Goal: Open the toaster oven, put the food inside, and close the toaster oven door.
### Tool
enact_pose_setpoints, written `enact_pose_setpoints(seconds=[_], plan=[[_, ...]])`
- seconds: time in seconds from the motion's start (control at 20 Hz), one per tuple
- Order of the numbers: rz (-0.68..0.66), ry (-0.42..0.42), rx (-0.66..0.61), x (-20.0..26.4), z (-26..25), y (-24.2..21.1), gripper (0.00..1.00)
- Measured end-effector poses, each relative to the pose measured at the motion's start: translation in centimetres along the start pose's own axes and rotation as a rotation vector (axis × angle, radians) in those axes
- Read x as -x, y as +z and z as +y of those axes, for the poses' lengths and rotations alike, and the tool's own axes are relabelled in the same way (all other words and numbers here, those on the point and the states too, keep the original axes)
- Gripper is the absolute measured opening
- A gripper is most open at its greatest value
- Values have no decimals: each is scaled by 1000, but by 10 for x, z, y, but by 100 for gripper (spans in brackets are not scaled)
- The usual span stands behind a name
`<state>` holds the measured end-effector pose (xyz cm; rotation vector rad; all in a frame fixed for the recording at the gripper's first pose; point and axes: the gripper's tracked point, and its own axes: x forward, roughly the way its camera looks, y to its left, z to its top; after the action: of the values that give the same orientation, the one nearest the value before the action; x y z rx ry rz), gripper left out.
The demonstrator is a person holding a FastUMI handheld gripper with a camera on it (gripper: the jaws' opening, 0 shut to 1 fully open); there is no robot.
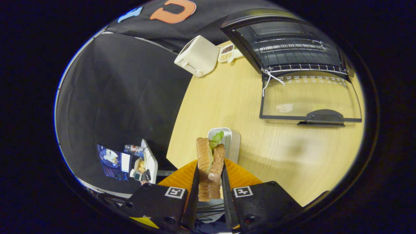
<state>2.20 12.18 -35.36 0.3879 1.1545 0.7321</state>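
Sandwich (pixel 210 169) pinched upright between claw (pixel 210 182) fingers, toaster oven (pixel 292 52) open beyond

Your claw (pixel 209 182) pinches the toasted sandwich with lettuce (pixel 210 169) above the orange ridged plate (pixel 242 175). Beyond sits a white rectangular tray (pixel 234 143) on the pale wooden desk (pixel 227 97). Farther right, the black toaster oven (pixel 286 45) stands with its glass door (pixel 310 97) down; left of it, a cream pop-up toaster (pixel 197 56).

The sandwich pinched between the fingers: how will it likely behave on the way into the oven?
The sandwich looks soft: the gripper is shut on its bread slices, so it probably squashes rather than slips. Lettuce sticks out loosely on top and may fall. It is likely light, and could sag on the oven rack.
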Motion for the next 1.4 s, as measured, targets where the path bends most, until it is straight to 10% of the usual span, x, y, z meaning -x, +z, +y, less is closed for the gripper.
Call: enact_pose_setpoints(seconds=[0.45,1.4], plan=[[-369,265,-112,71,44,73,38],[-926,231,-529,91,-121,201,38]])
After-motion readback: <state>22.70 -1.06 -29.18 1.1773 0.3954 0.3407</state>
